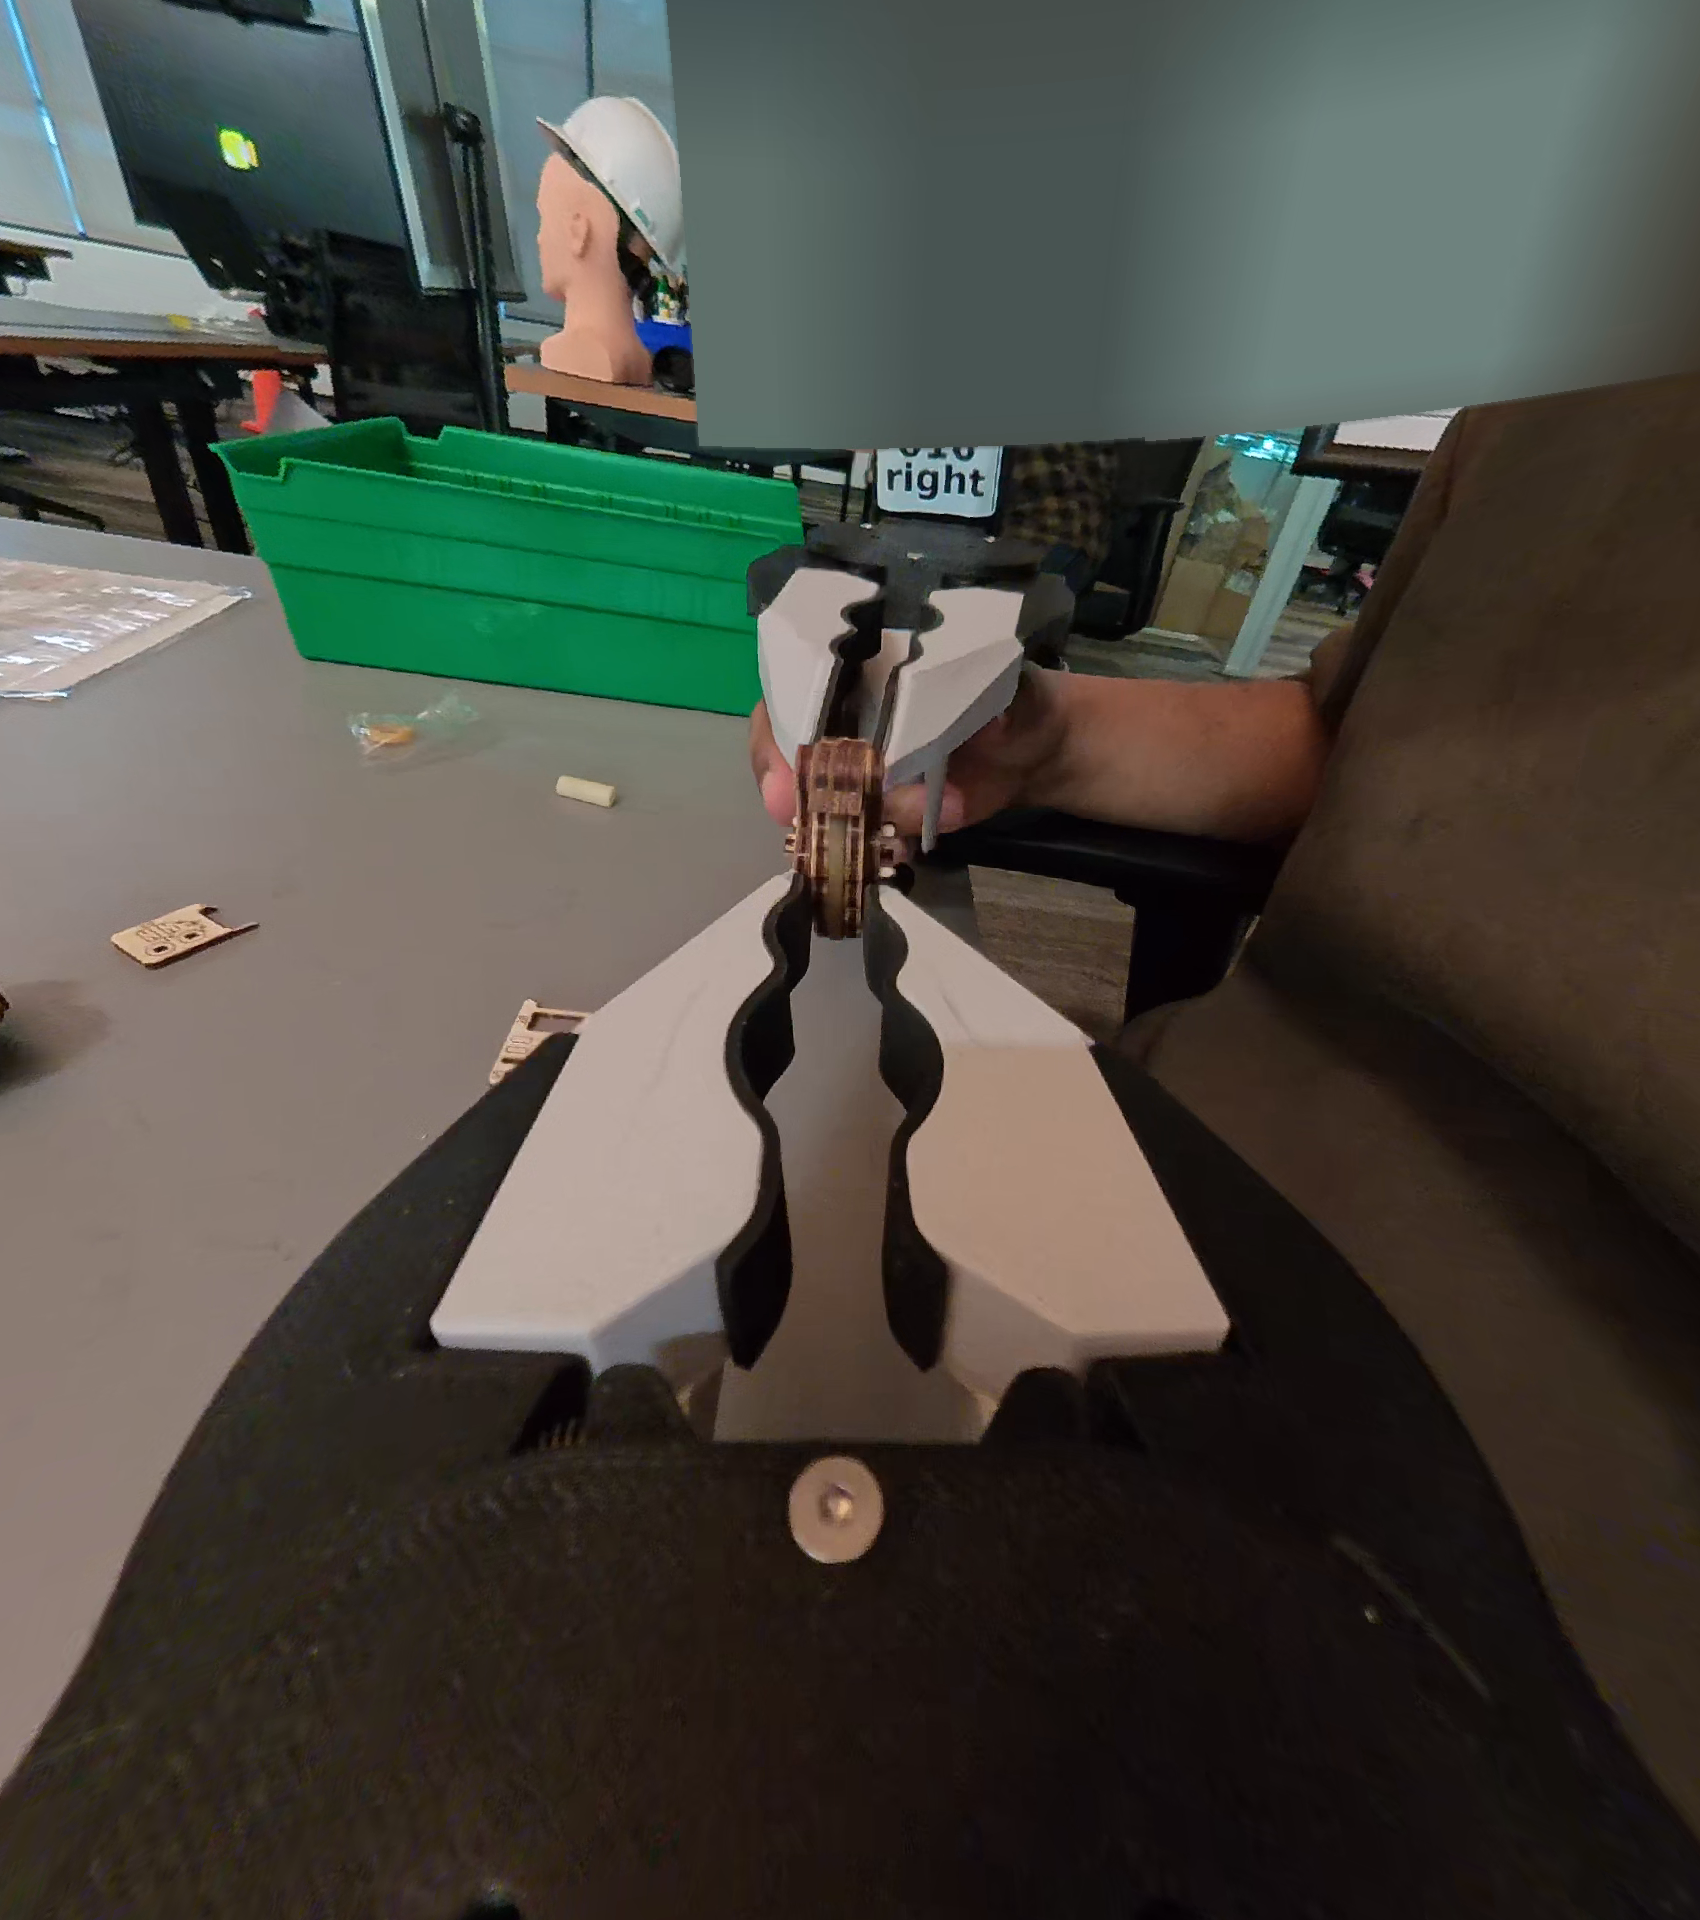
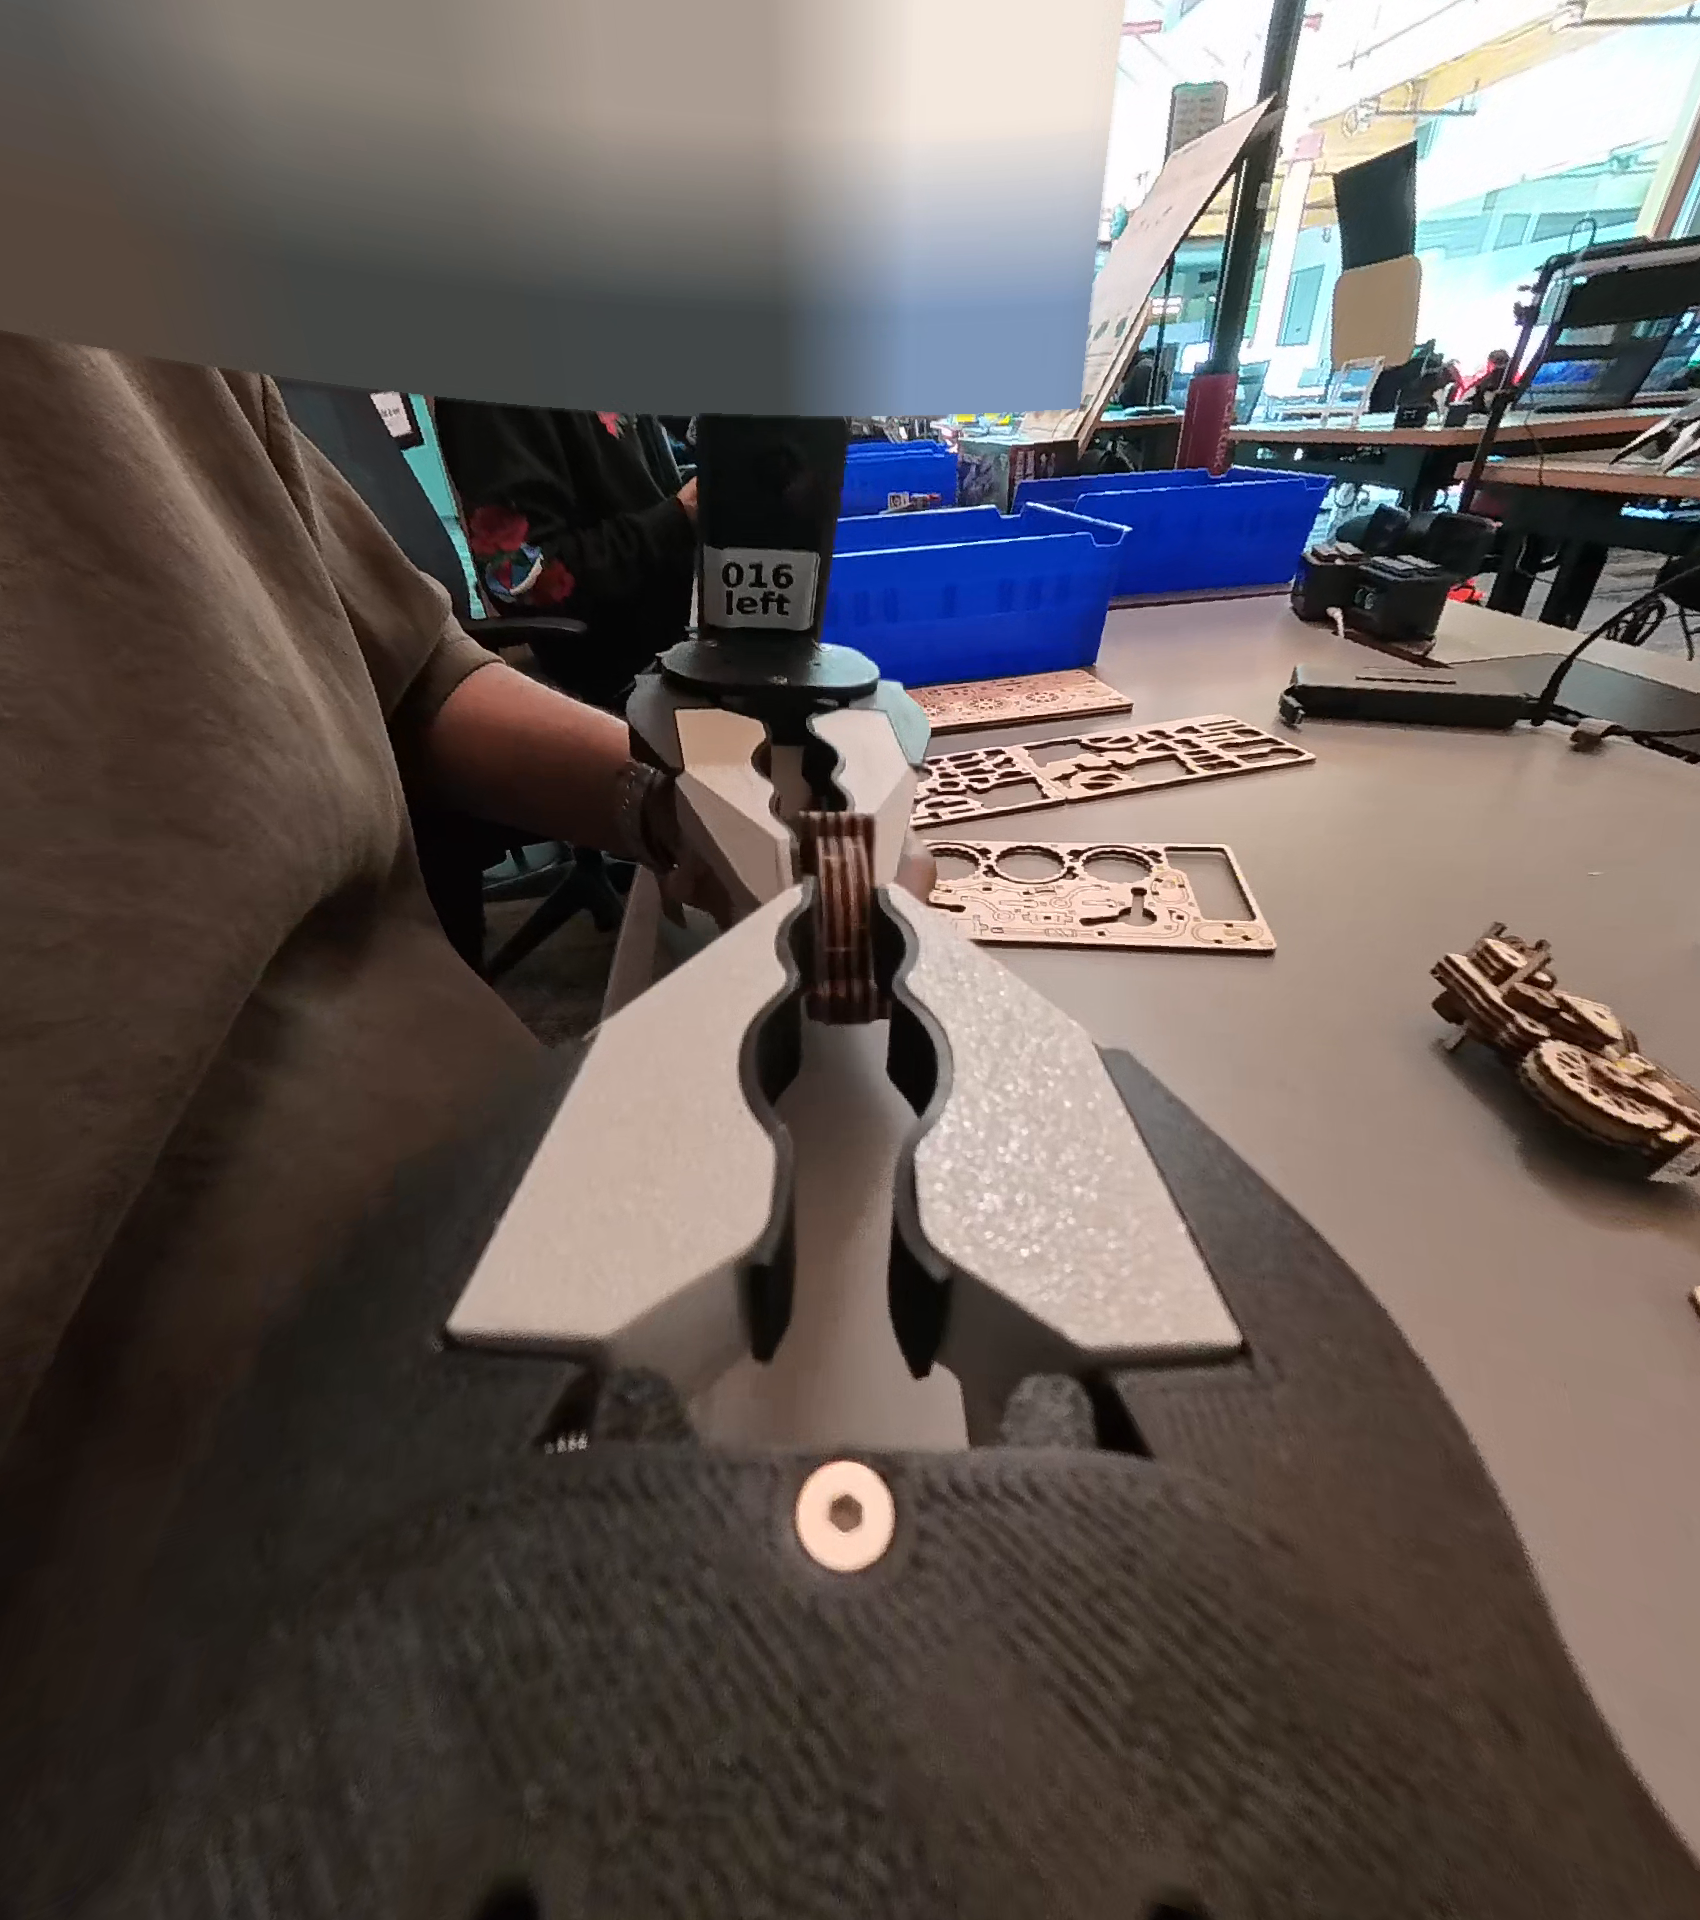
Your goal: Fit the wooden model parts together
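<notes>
Holding a small layered wooden wheel assembly (image 1: pixel 833 852) in mid-air between both tools, just off the near edge of the grey table (image 1: pixel 202 1195). Left gripper (image 1: pixel 833 914) closed on its lower rim; right gripper (image 2: pixel 841 971) closed on the opposite edge, so the two face each other tip to tip.

Judgement: thin laser-cut plywood, light, stiff, brittle at the little side pegs; grip on the flat faces, not the pegs.

Nearby on the table: a loose flat wooden part (image 1: pixel 181 933) at left, a partly built wooden model (image 2: pixel 1573 1049) at right, a punched-out parts sheet (image 2: pixel 1106 896) further off. Farther still, a small cork-like cylinder (image 1: pixel 585 791), a green bin (image 1: pixel 513 582), blue bins (image 2: pixel 971 603). Nothing stands between the tools; the person's torso (image 2: pixel 98 831) sits close alongside.
</notes>
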### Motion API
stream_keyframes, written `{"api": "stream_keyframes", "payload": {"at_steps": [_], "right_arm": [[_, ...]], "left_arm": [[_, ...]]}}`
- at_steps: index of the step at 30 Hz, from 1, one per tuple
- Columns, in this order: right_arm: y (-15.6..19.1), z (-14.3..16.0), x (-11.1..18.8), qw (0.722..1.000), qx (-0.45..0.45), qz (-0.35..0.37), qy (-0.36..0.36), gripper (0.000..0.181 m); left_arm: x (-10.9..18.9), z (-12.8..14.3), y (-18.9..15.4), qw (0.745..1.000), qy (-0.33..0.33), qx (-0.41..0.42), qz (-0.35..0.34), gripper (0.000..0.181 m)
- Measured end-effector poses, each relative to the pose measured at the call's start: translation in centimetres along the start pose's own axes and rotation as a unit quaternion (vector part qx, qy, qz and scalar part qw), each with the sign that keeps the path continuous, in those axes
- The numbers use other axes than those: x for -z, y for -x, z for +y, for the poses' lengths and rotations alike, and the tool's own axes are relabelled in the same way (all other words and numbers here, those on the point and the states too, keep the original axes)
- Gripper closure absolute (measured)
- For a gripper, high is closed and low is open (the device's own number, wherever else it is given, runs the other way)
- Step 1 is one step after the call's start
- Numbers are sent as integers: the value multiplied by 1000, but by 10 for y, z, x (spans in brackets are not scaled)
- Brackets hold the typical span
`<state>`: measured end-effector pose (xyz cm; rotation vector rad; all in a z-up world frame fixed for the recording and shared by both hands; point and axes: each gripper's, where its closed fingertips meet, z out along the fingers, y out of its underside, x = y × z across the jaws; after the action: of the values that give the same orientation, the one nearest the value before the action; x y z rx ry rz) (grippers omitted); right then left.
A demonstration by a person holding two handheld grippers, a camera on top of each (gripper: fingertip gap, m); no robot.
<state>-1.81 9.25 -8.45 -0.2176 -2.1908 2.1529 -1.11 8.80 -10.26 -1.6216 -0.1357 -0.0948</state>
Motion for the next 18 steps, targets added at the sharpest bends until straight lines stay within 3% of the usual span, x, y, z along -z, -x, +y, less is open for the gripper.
{"api": "stream_keyframes", "payload": {"at_steps": [11,18], "right_arm": [[3,28,-5,997,31,-5,77,173],[2,25,-5,996,44,1,71,174]], "left_arm": [[5,-9,1,1000,-25,8,5,174],[5,-9,2,1000,-27,10,1,171]]}}
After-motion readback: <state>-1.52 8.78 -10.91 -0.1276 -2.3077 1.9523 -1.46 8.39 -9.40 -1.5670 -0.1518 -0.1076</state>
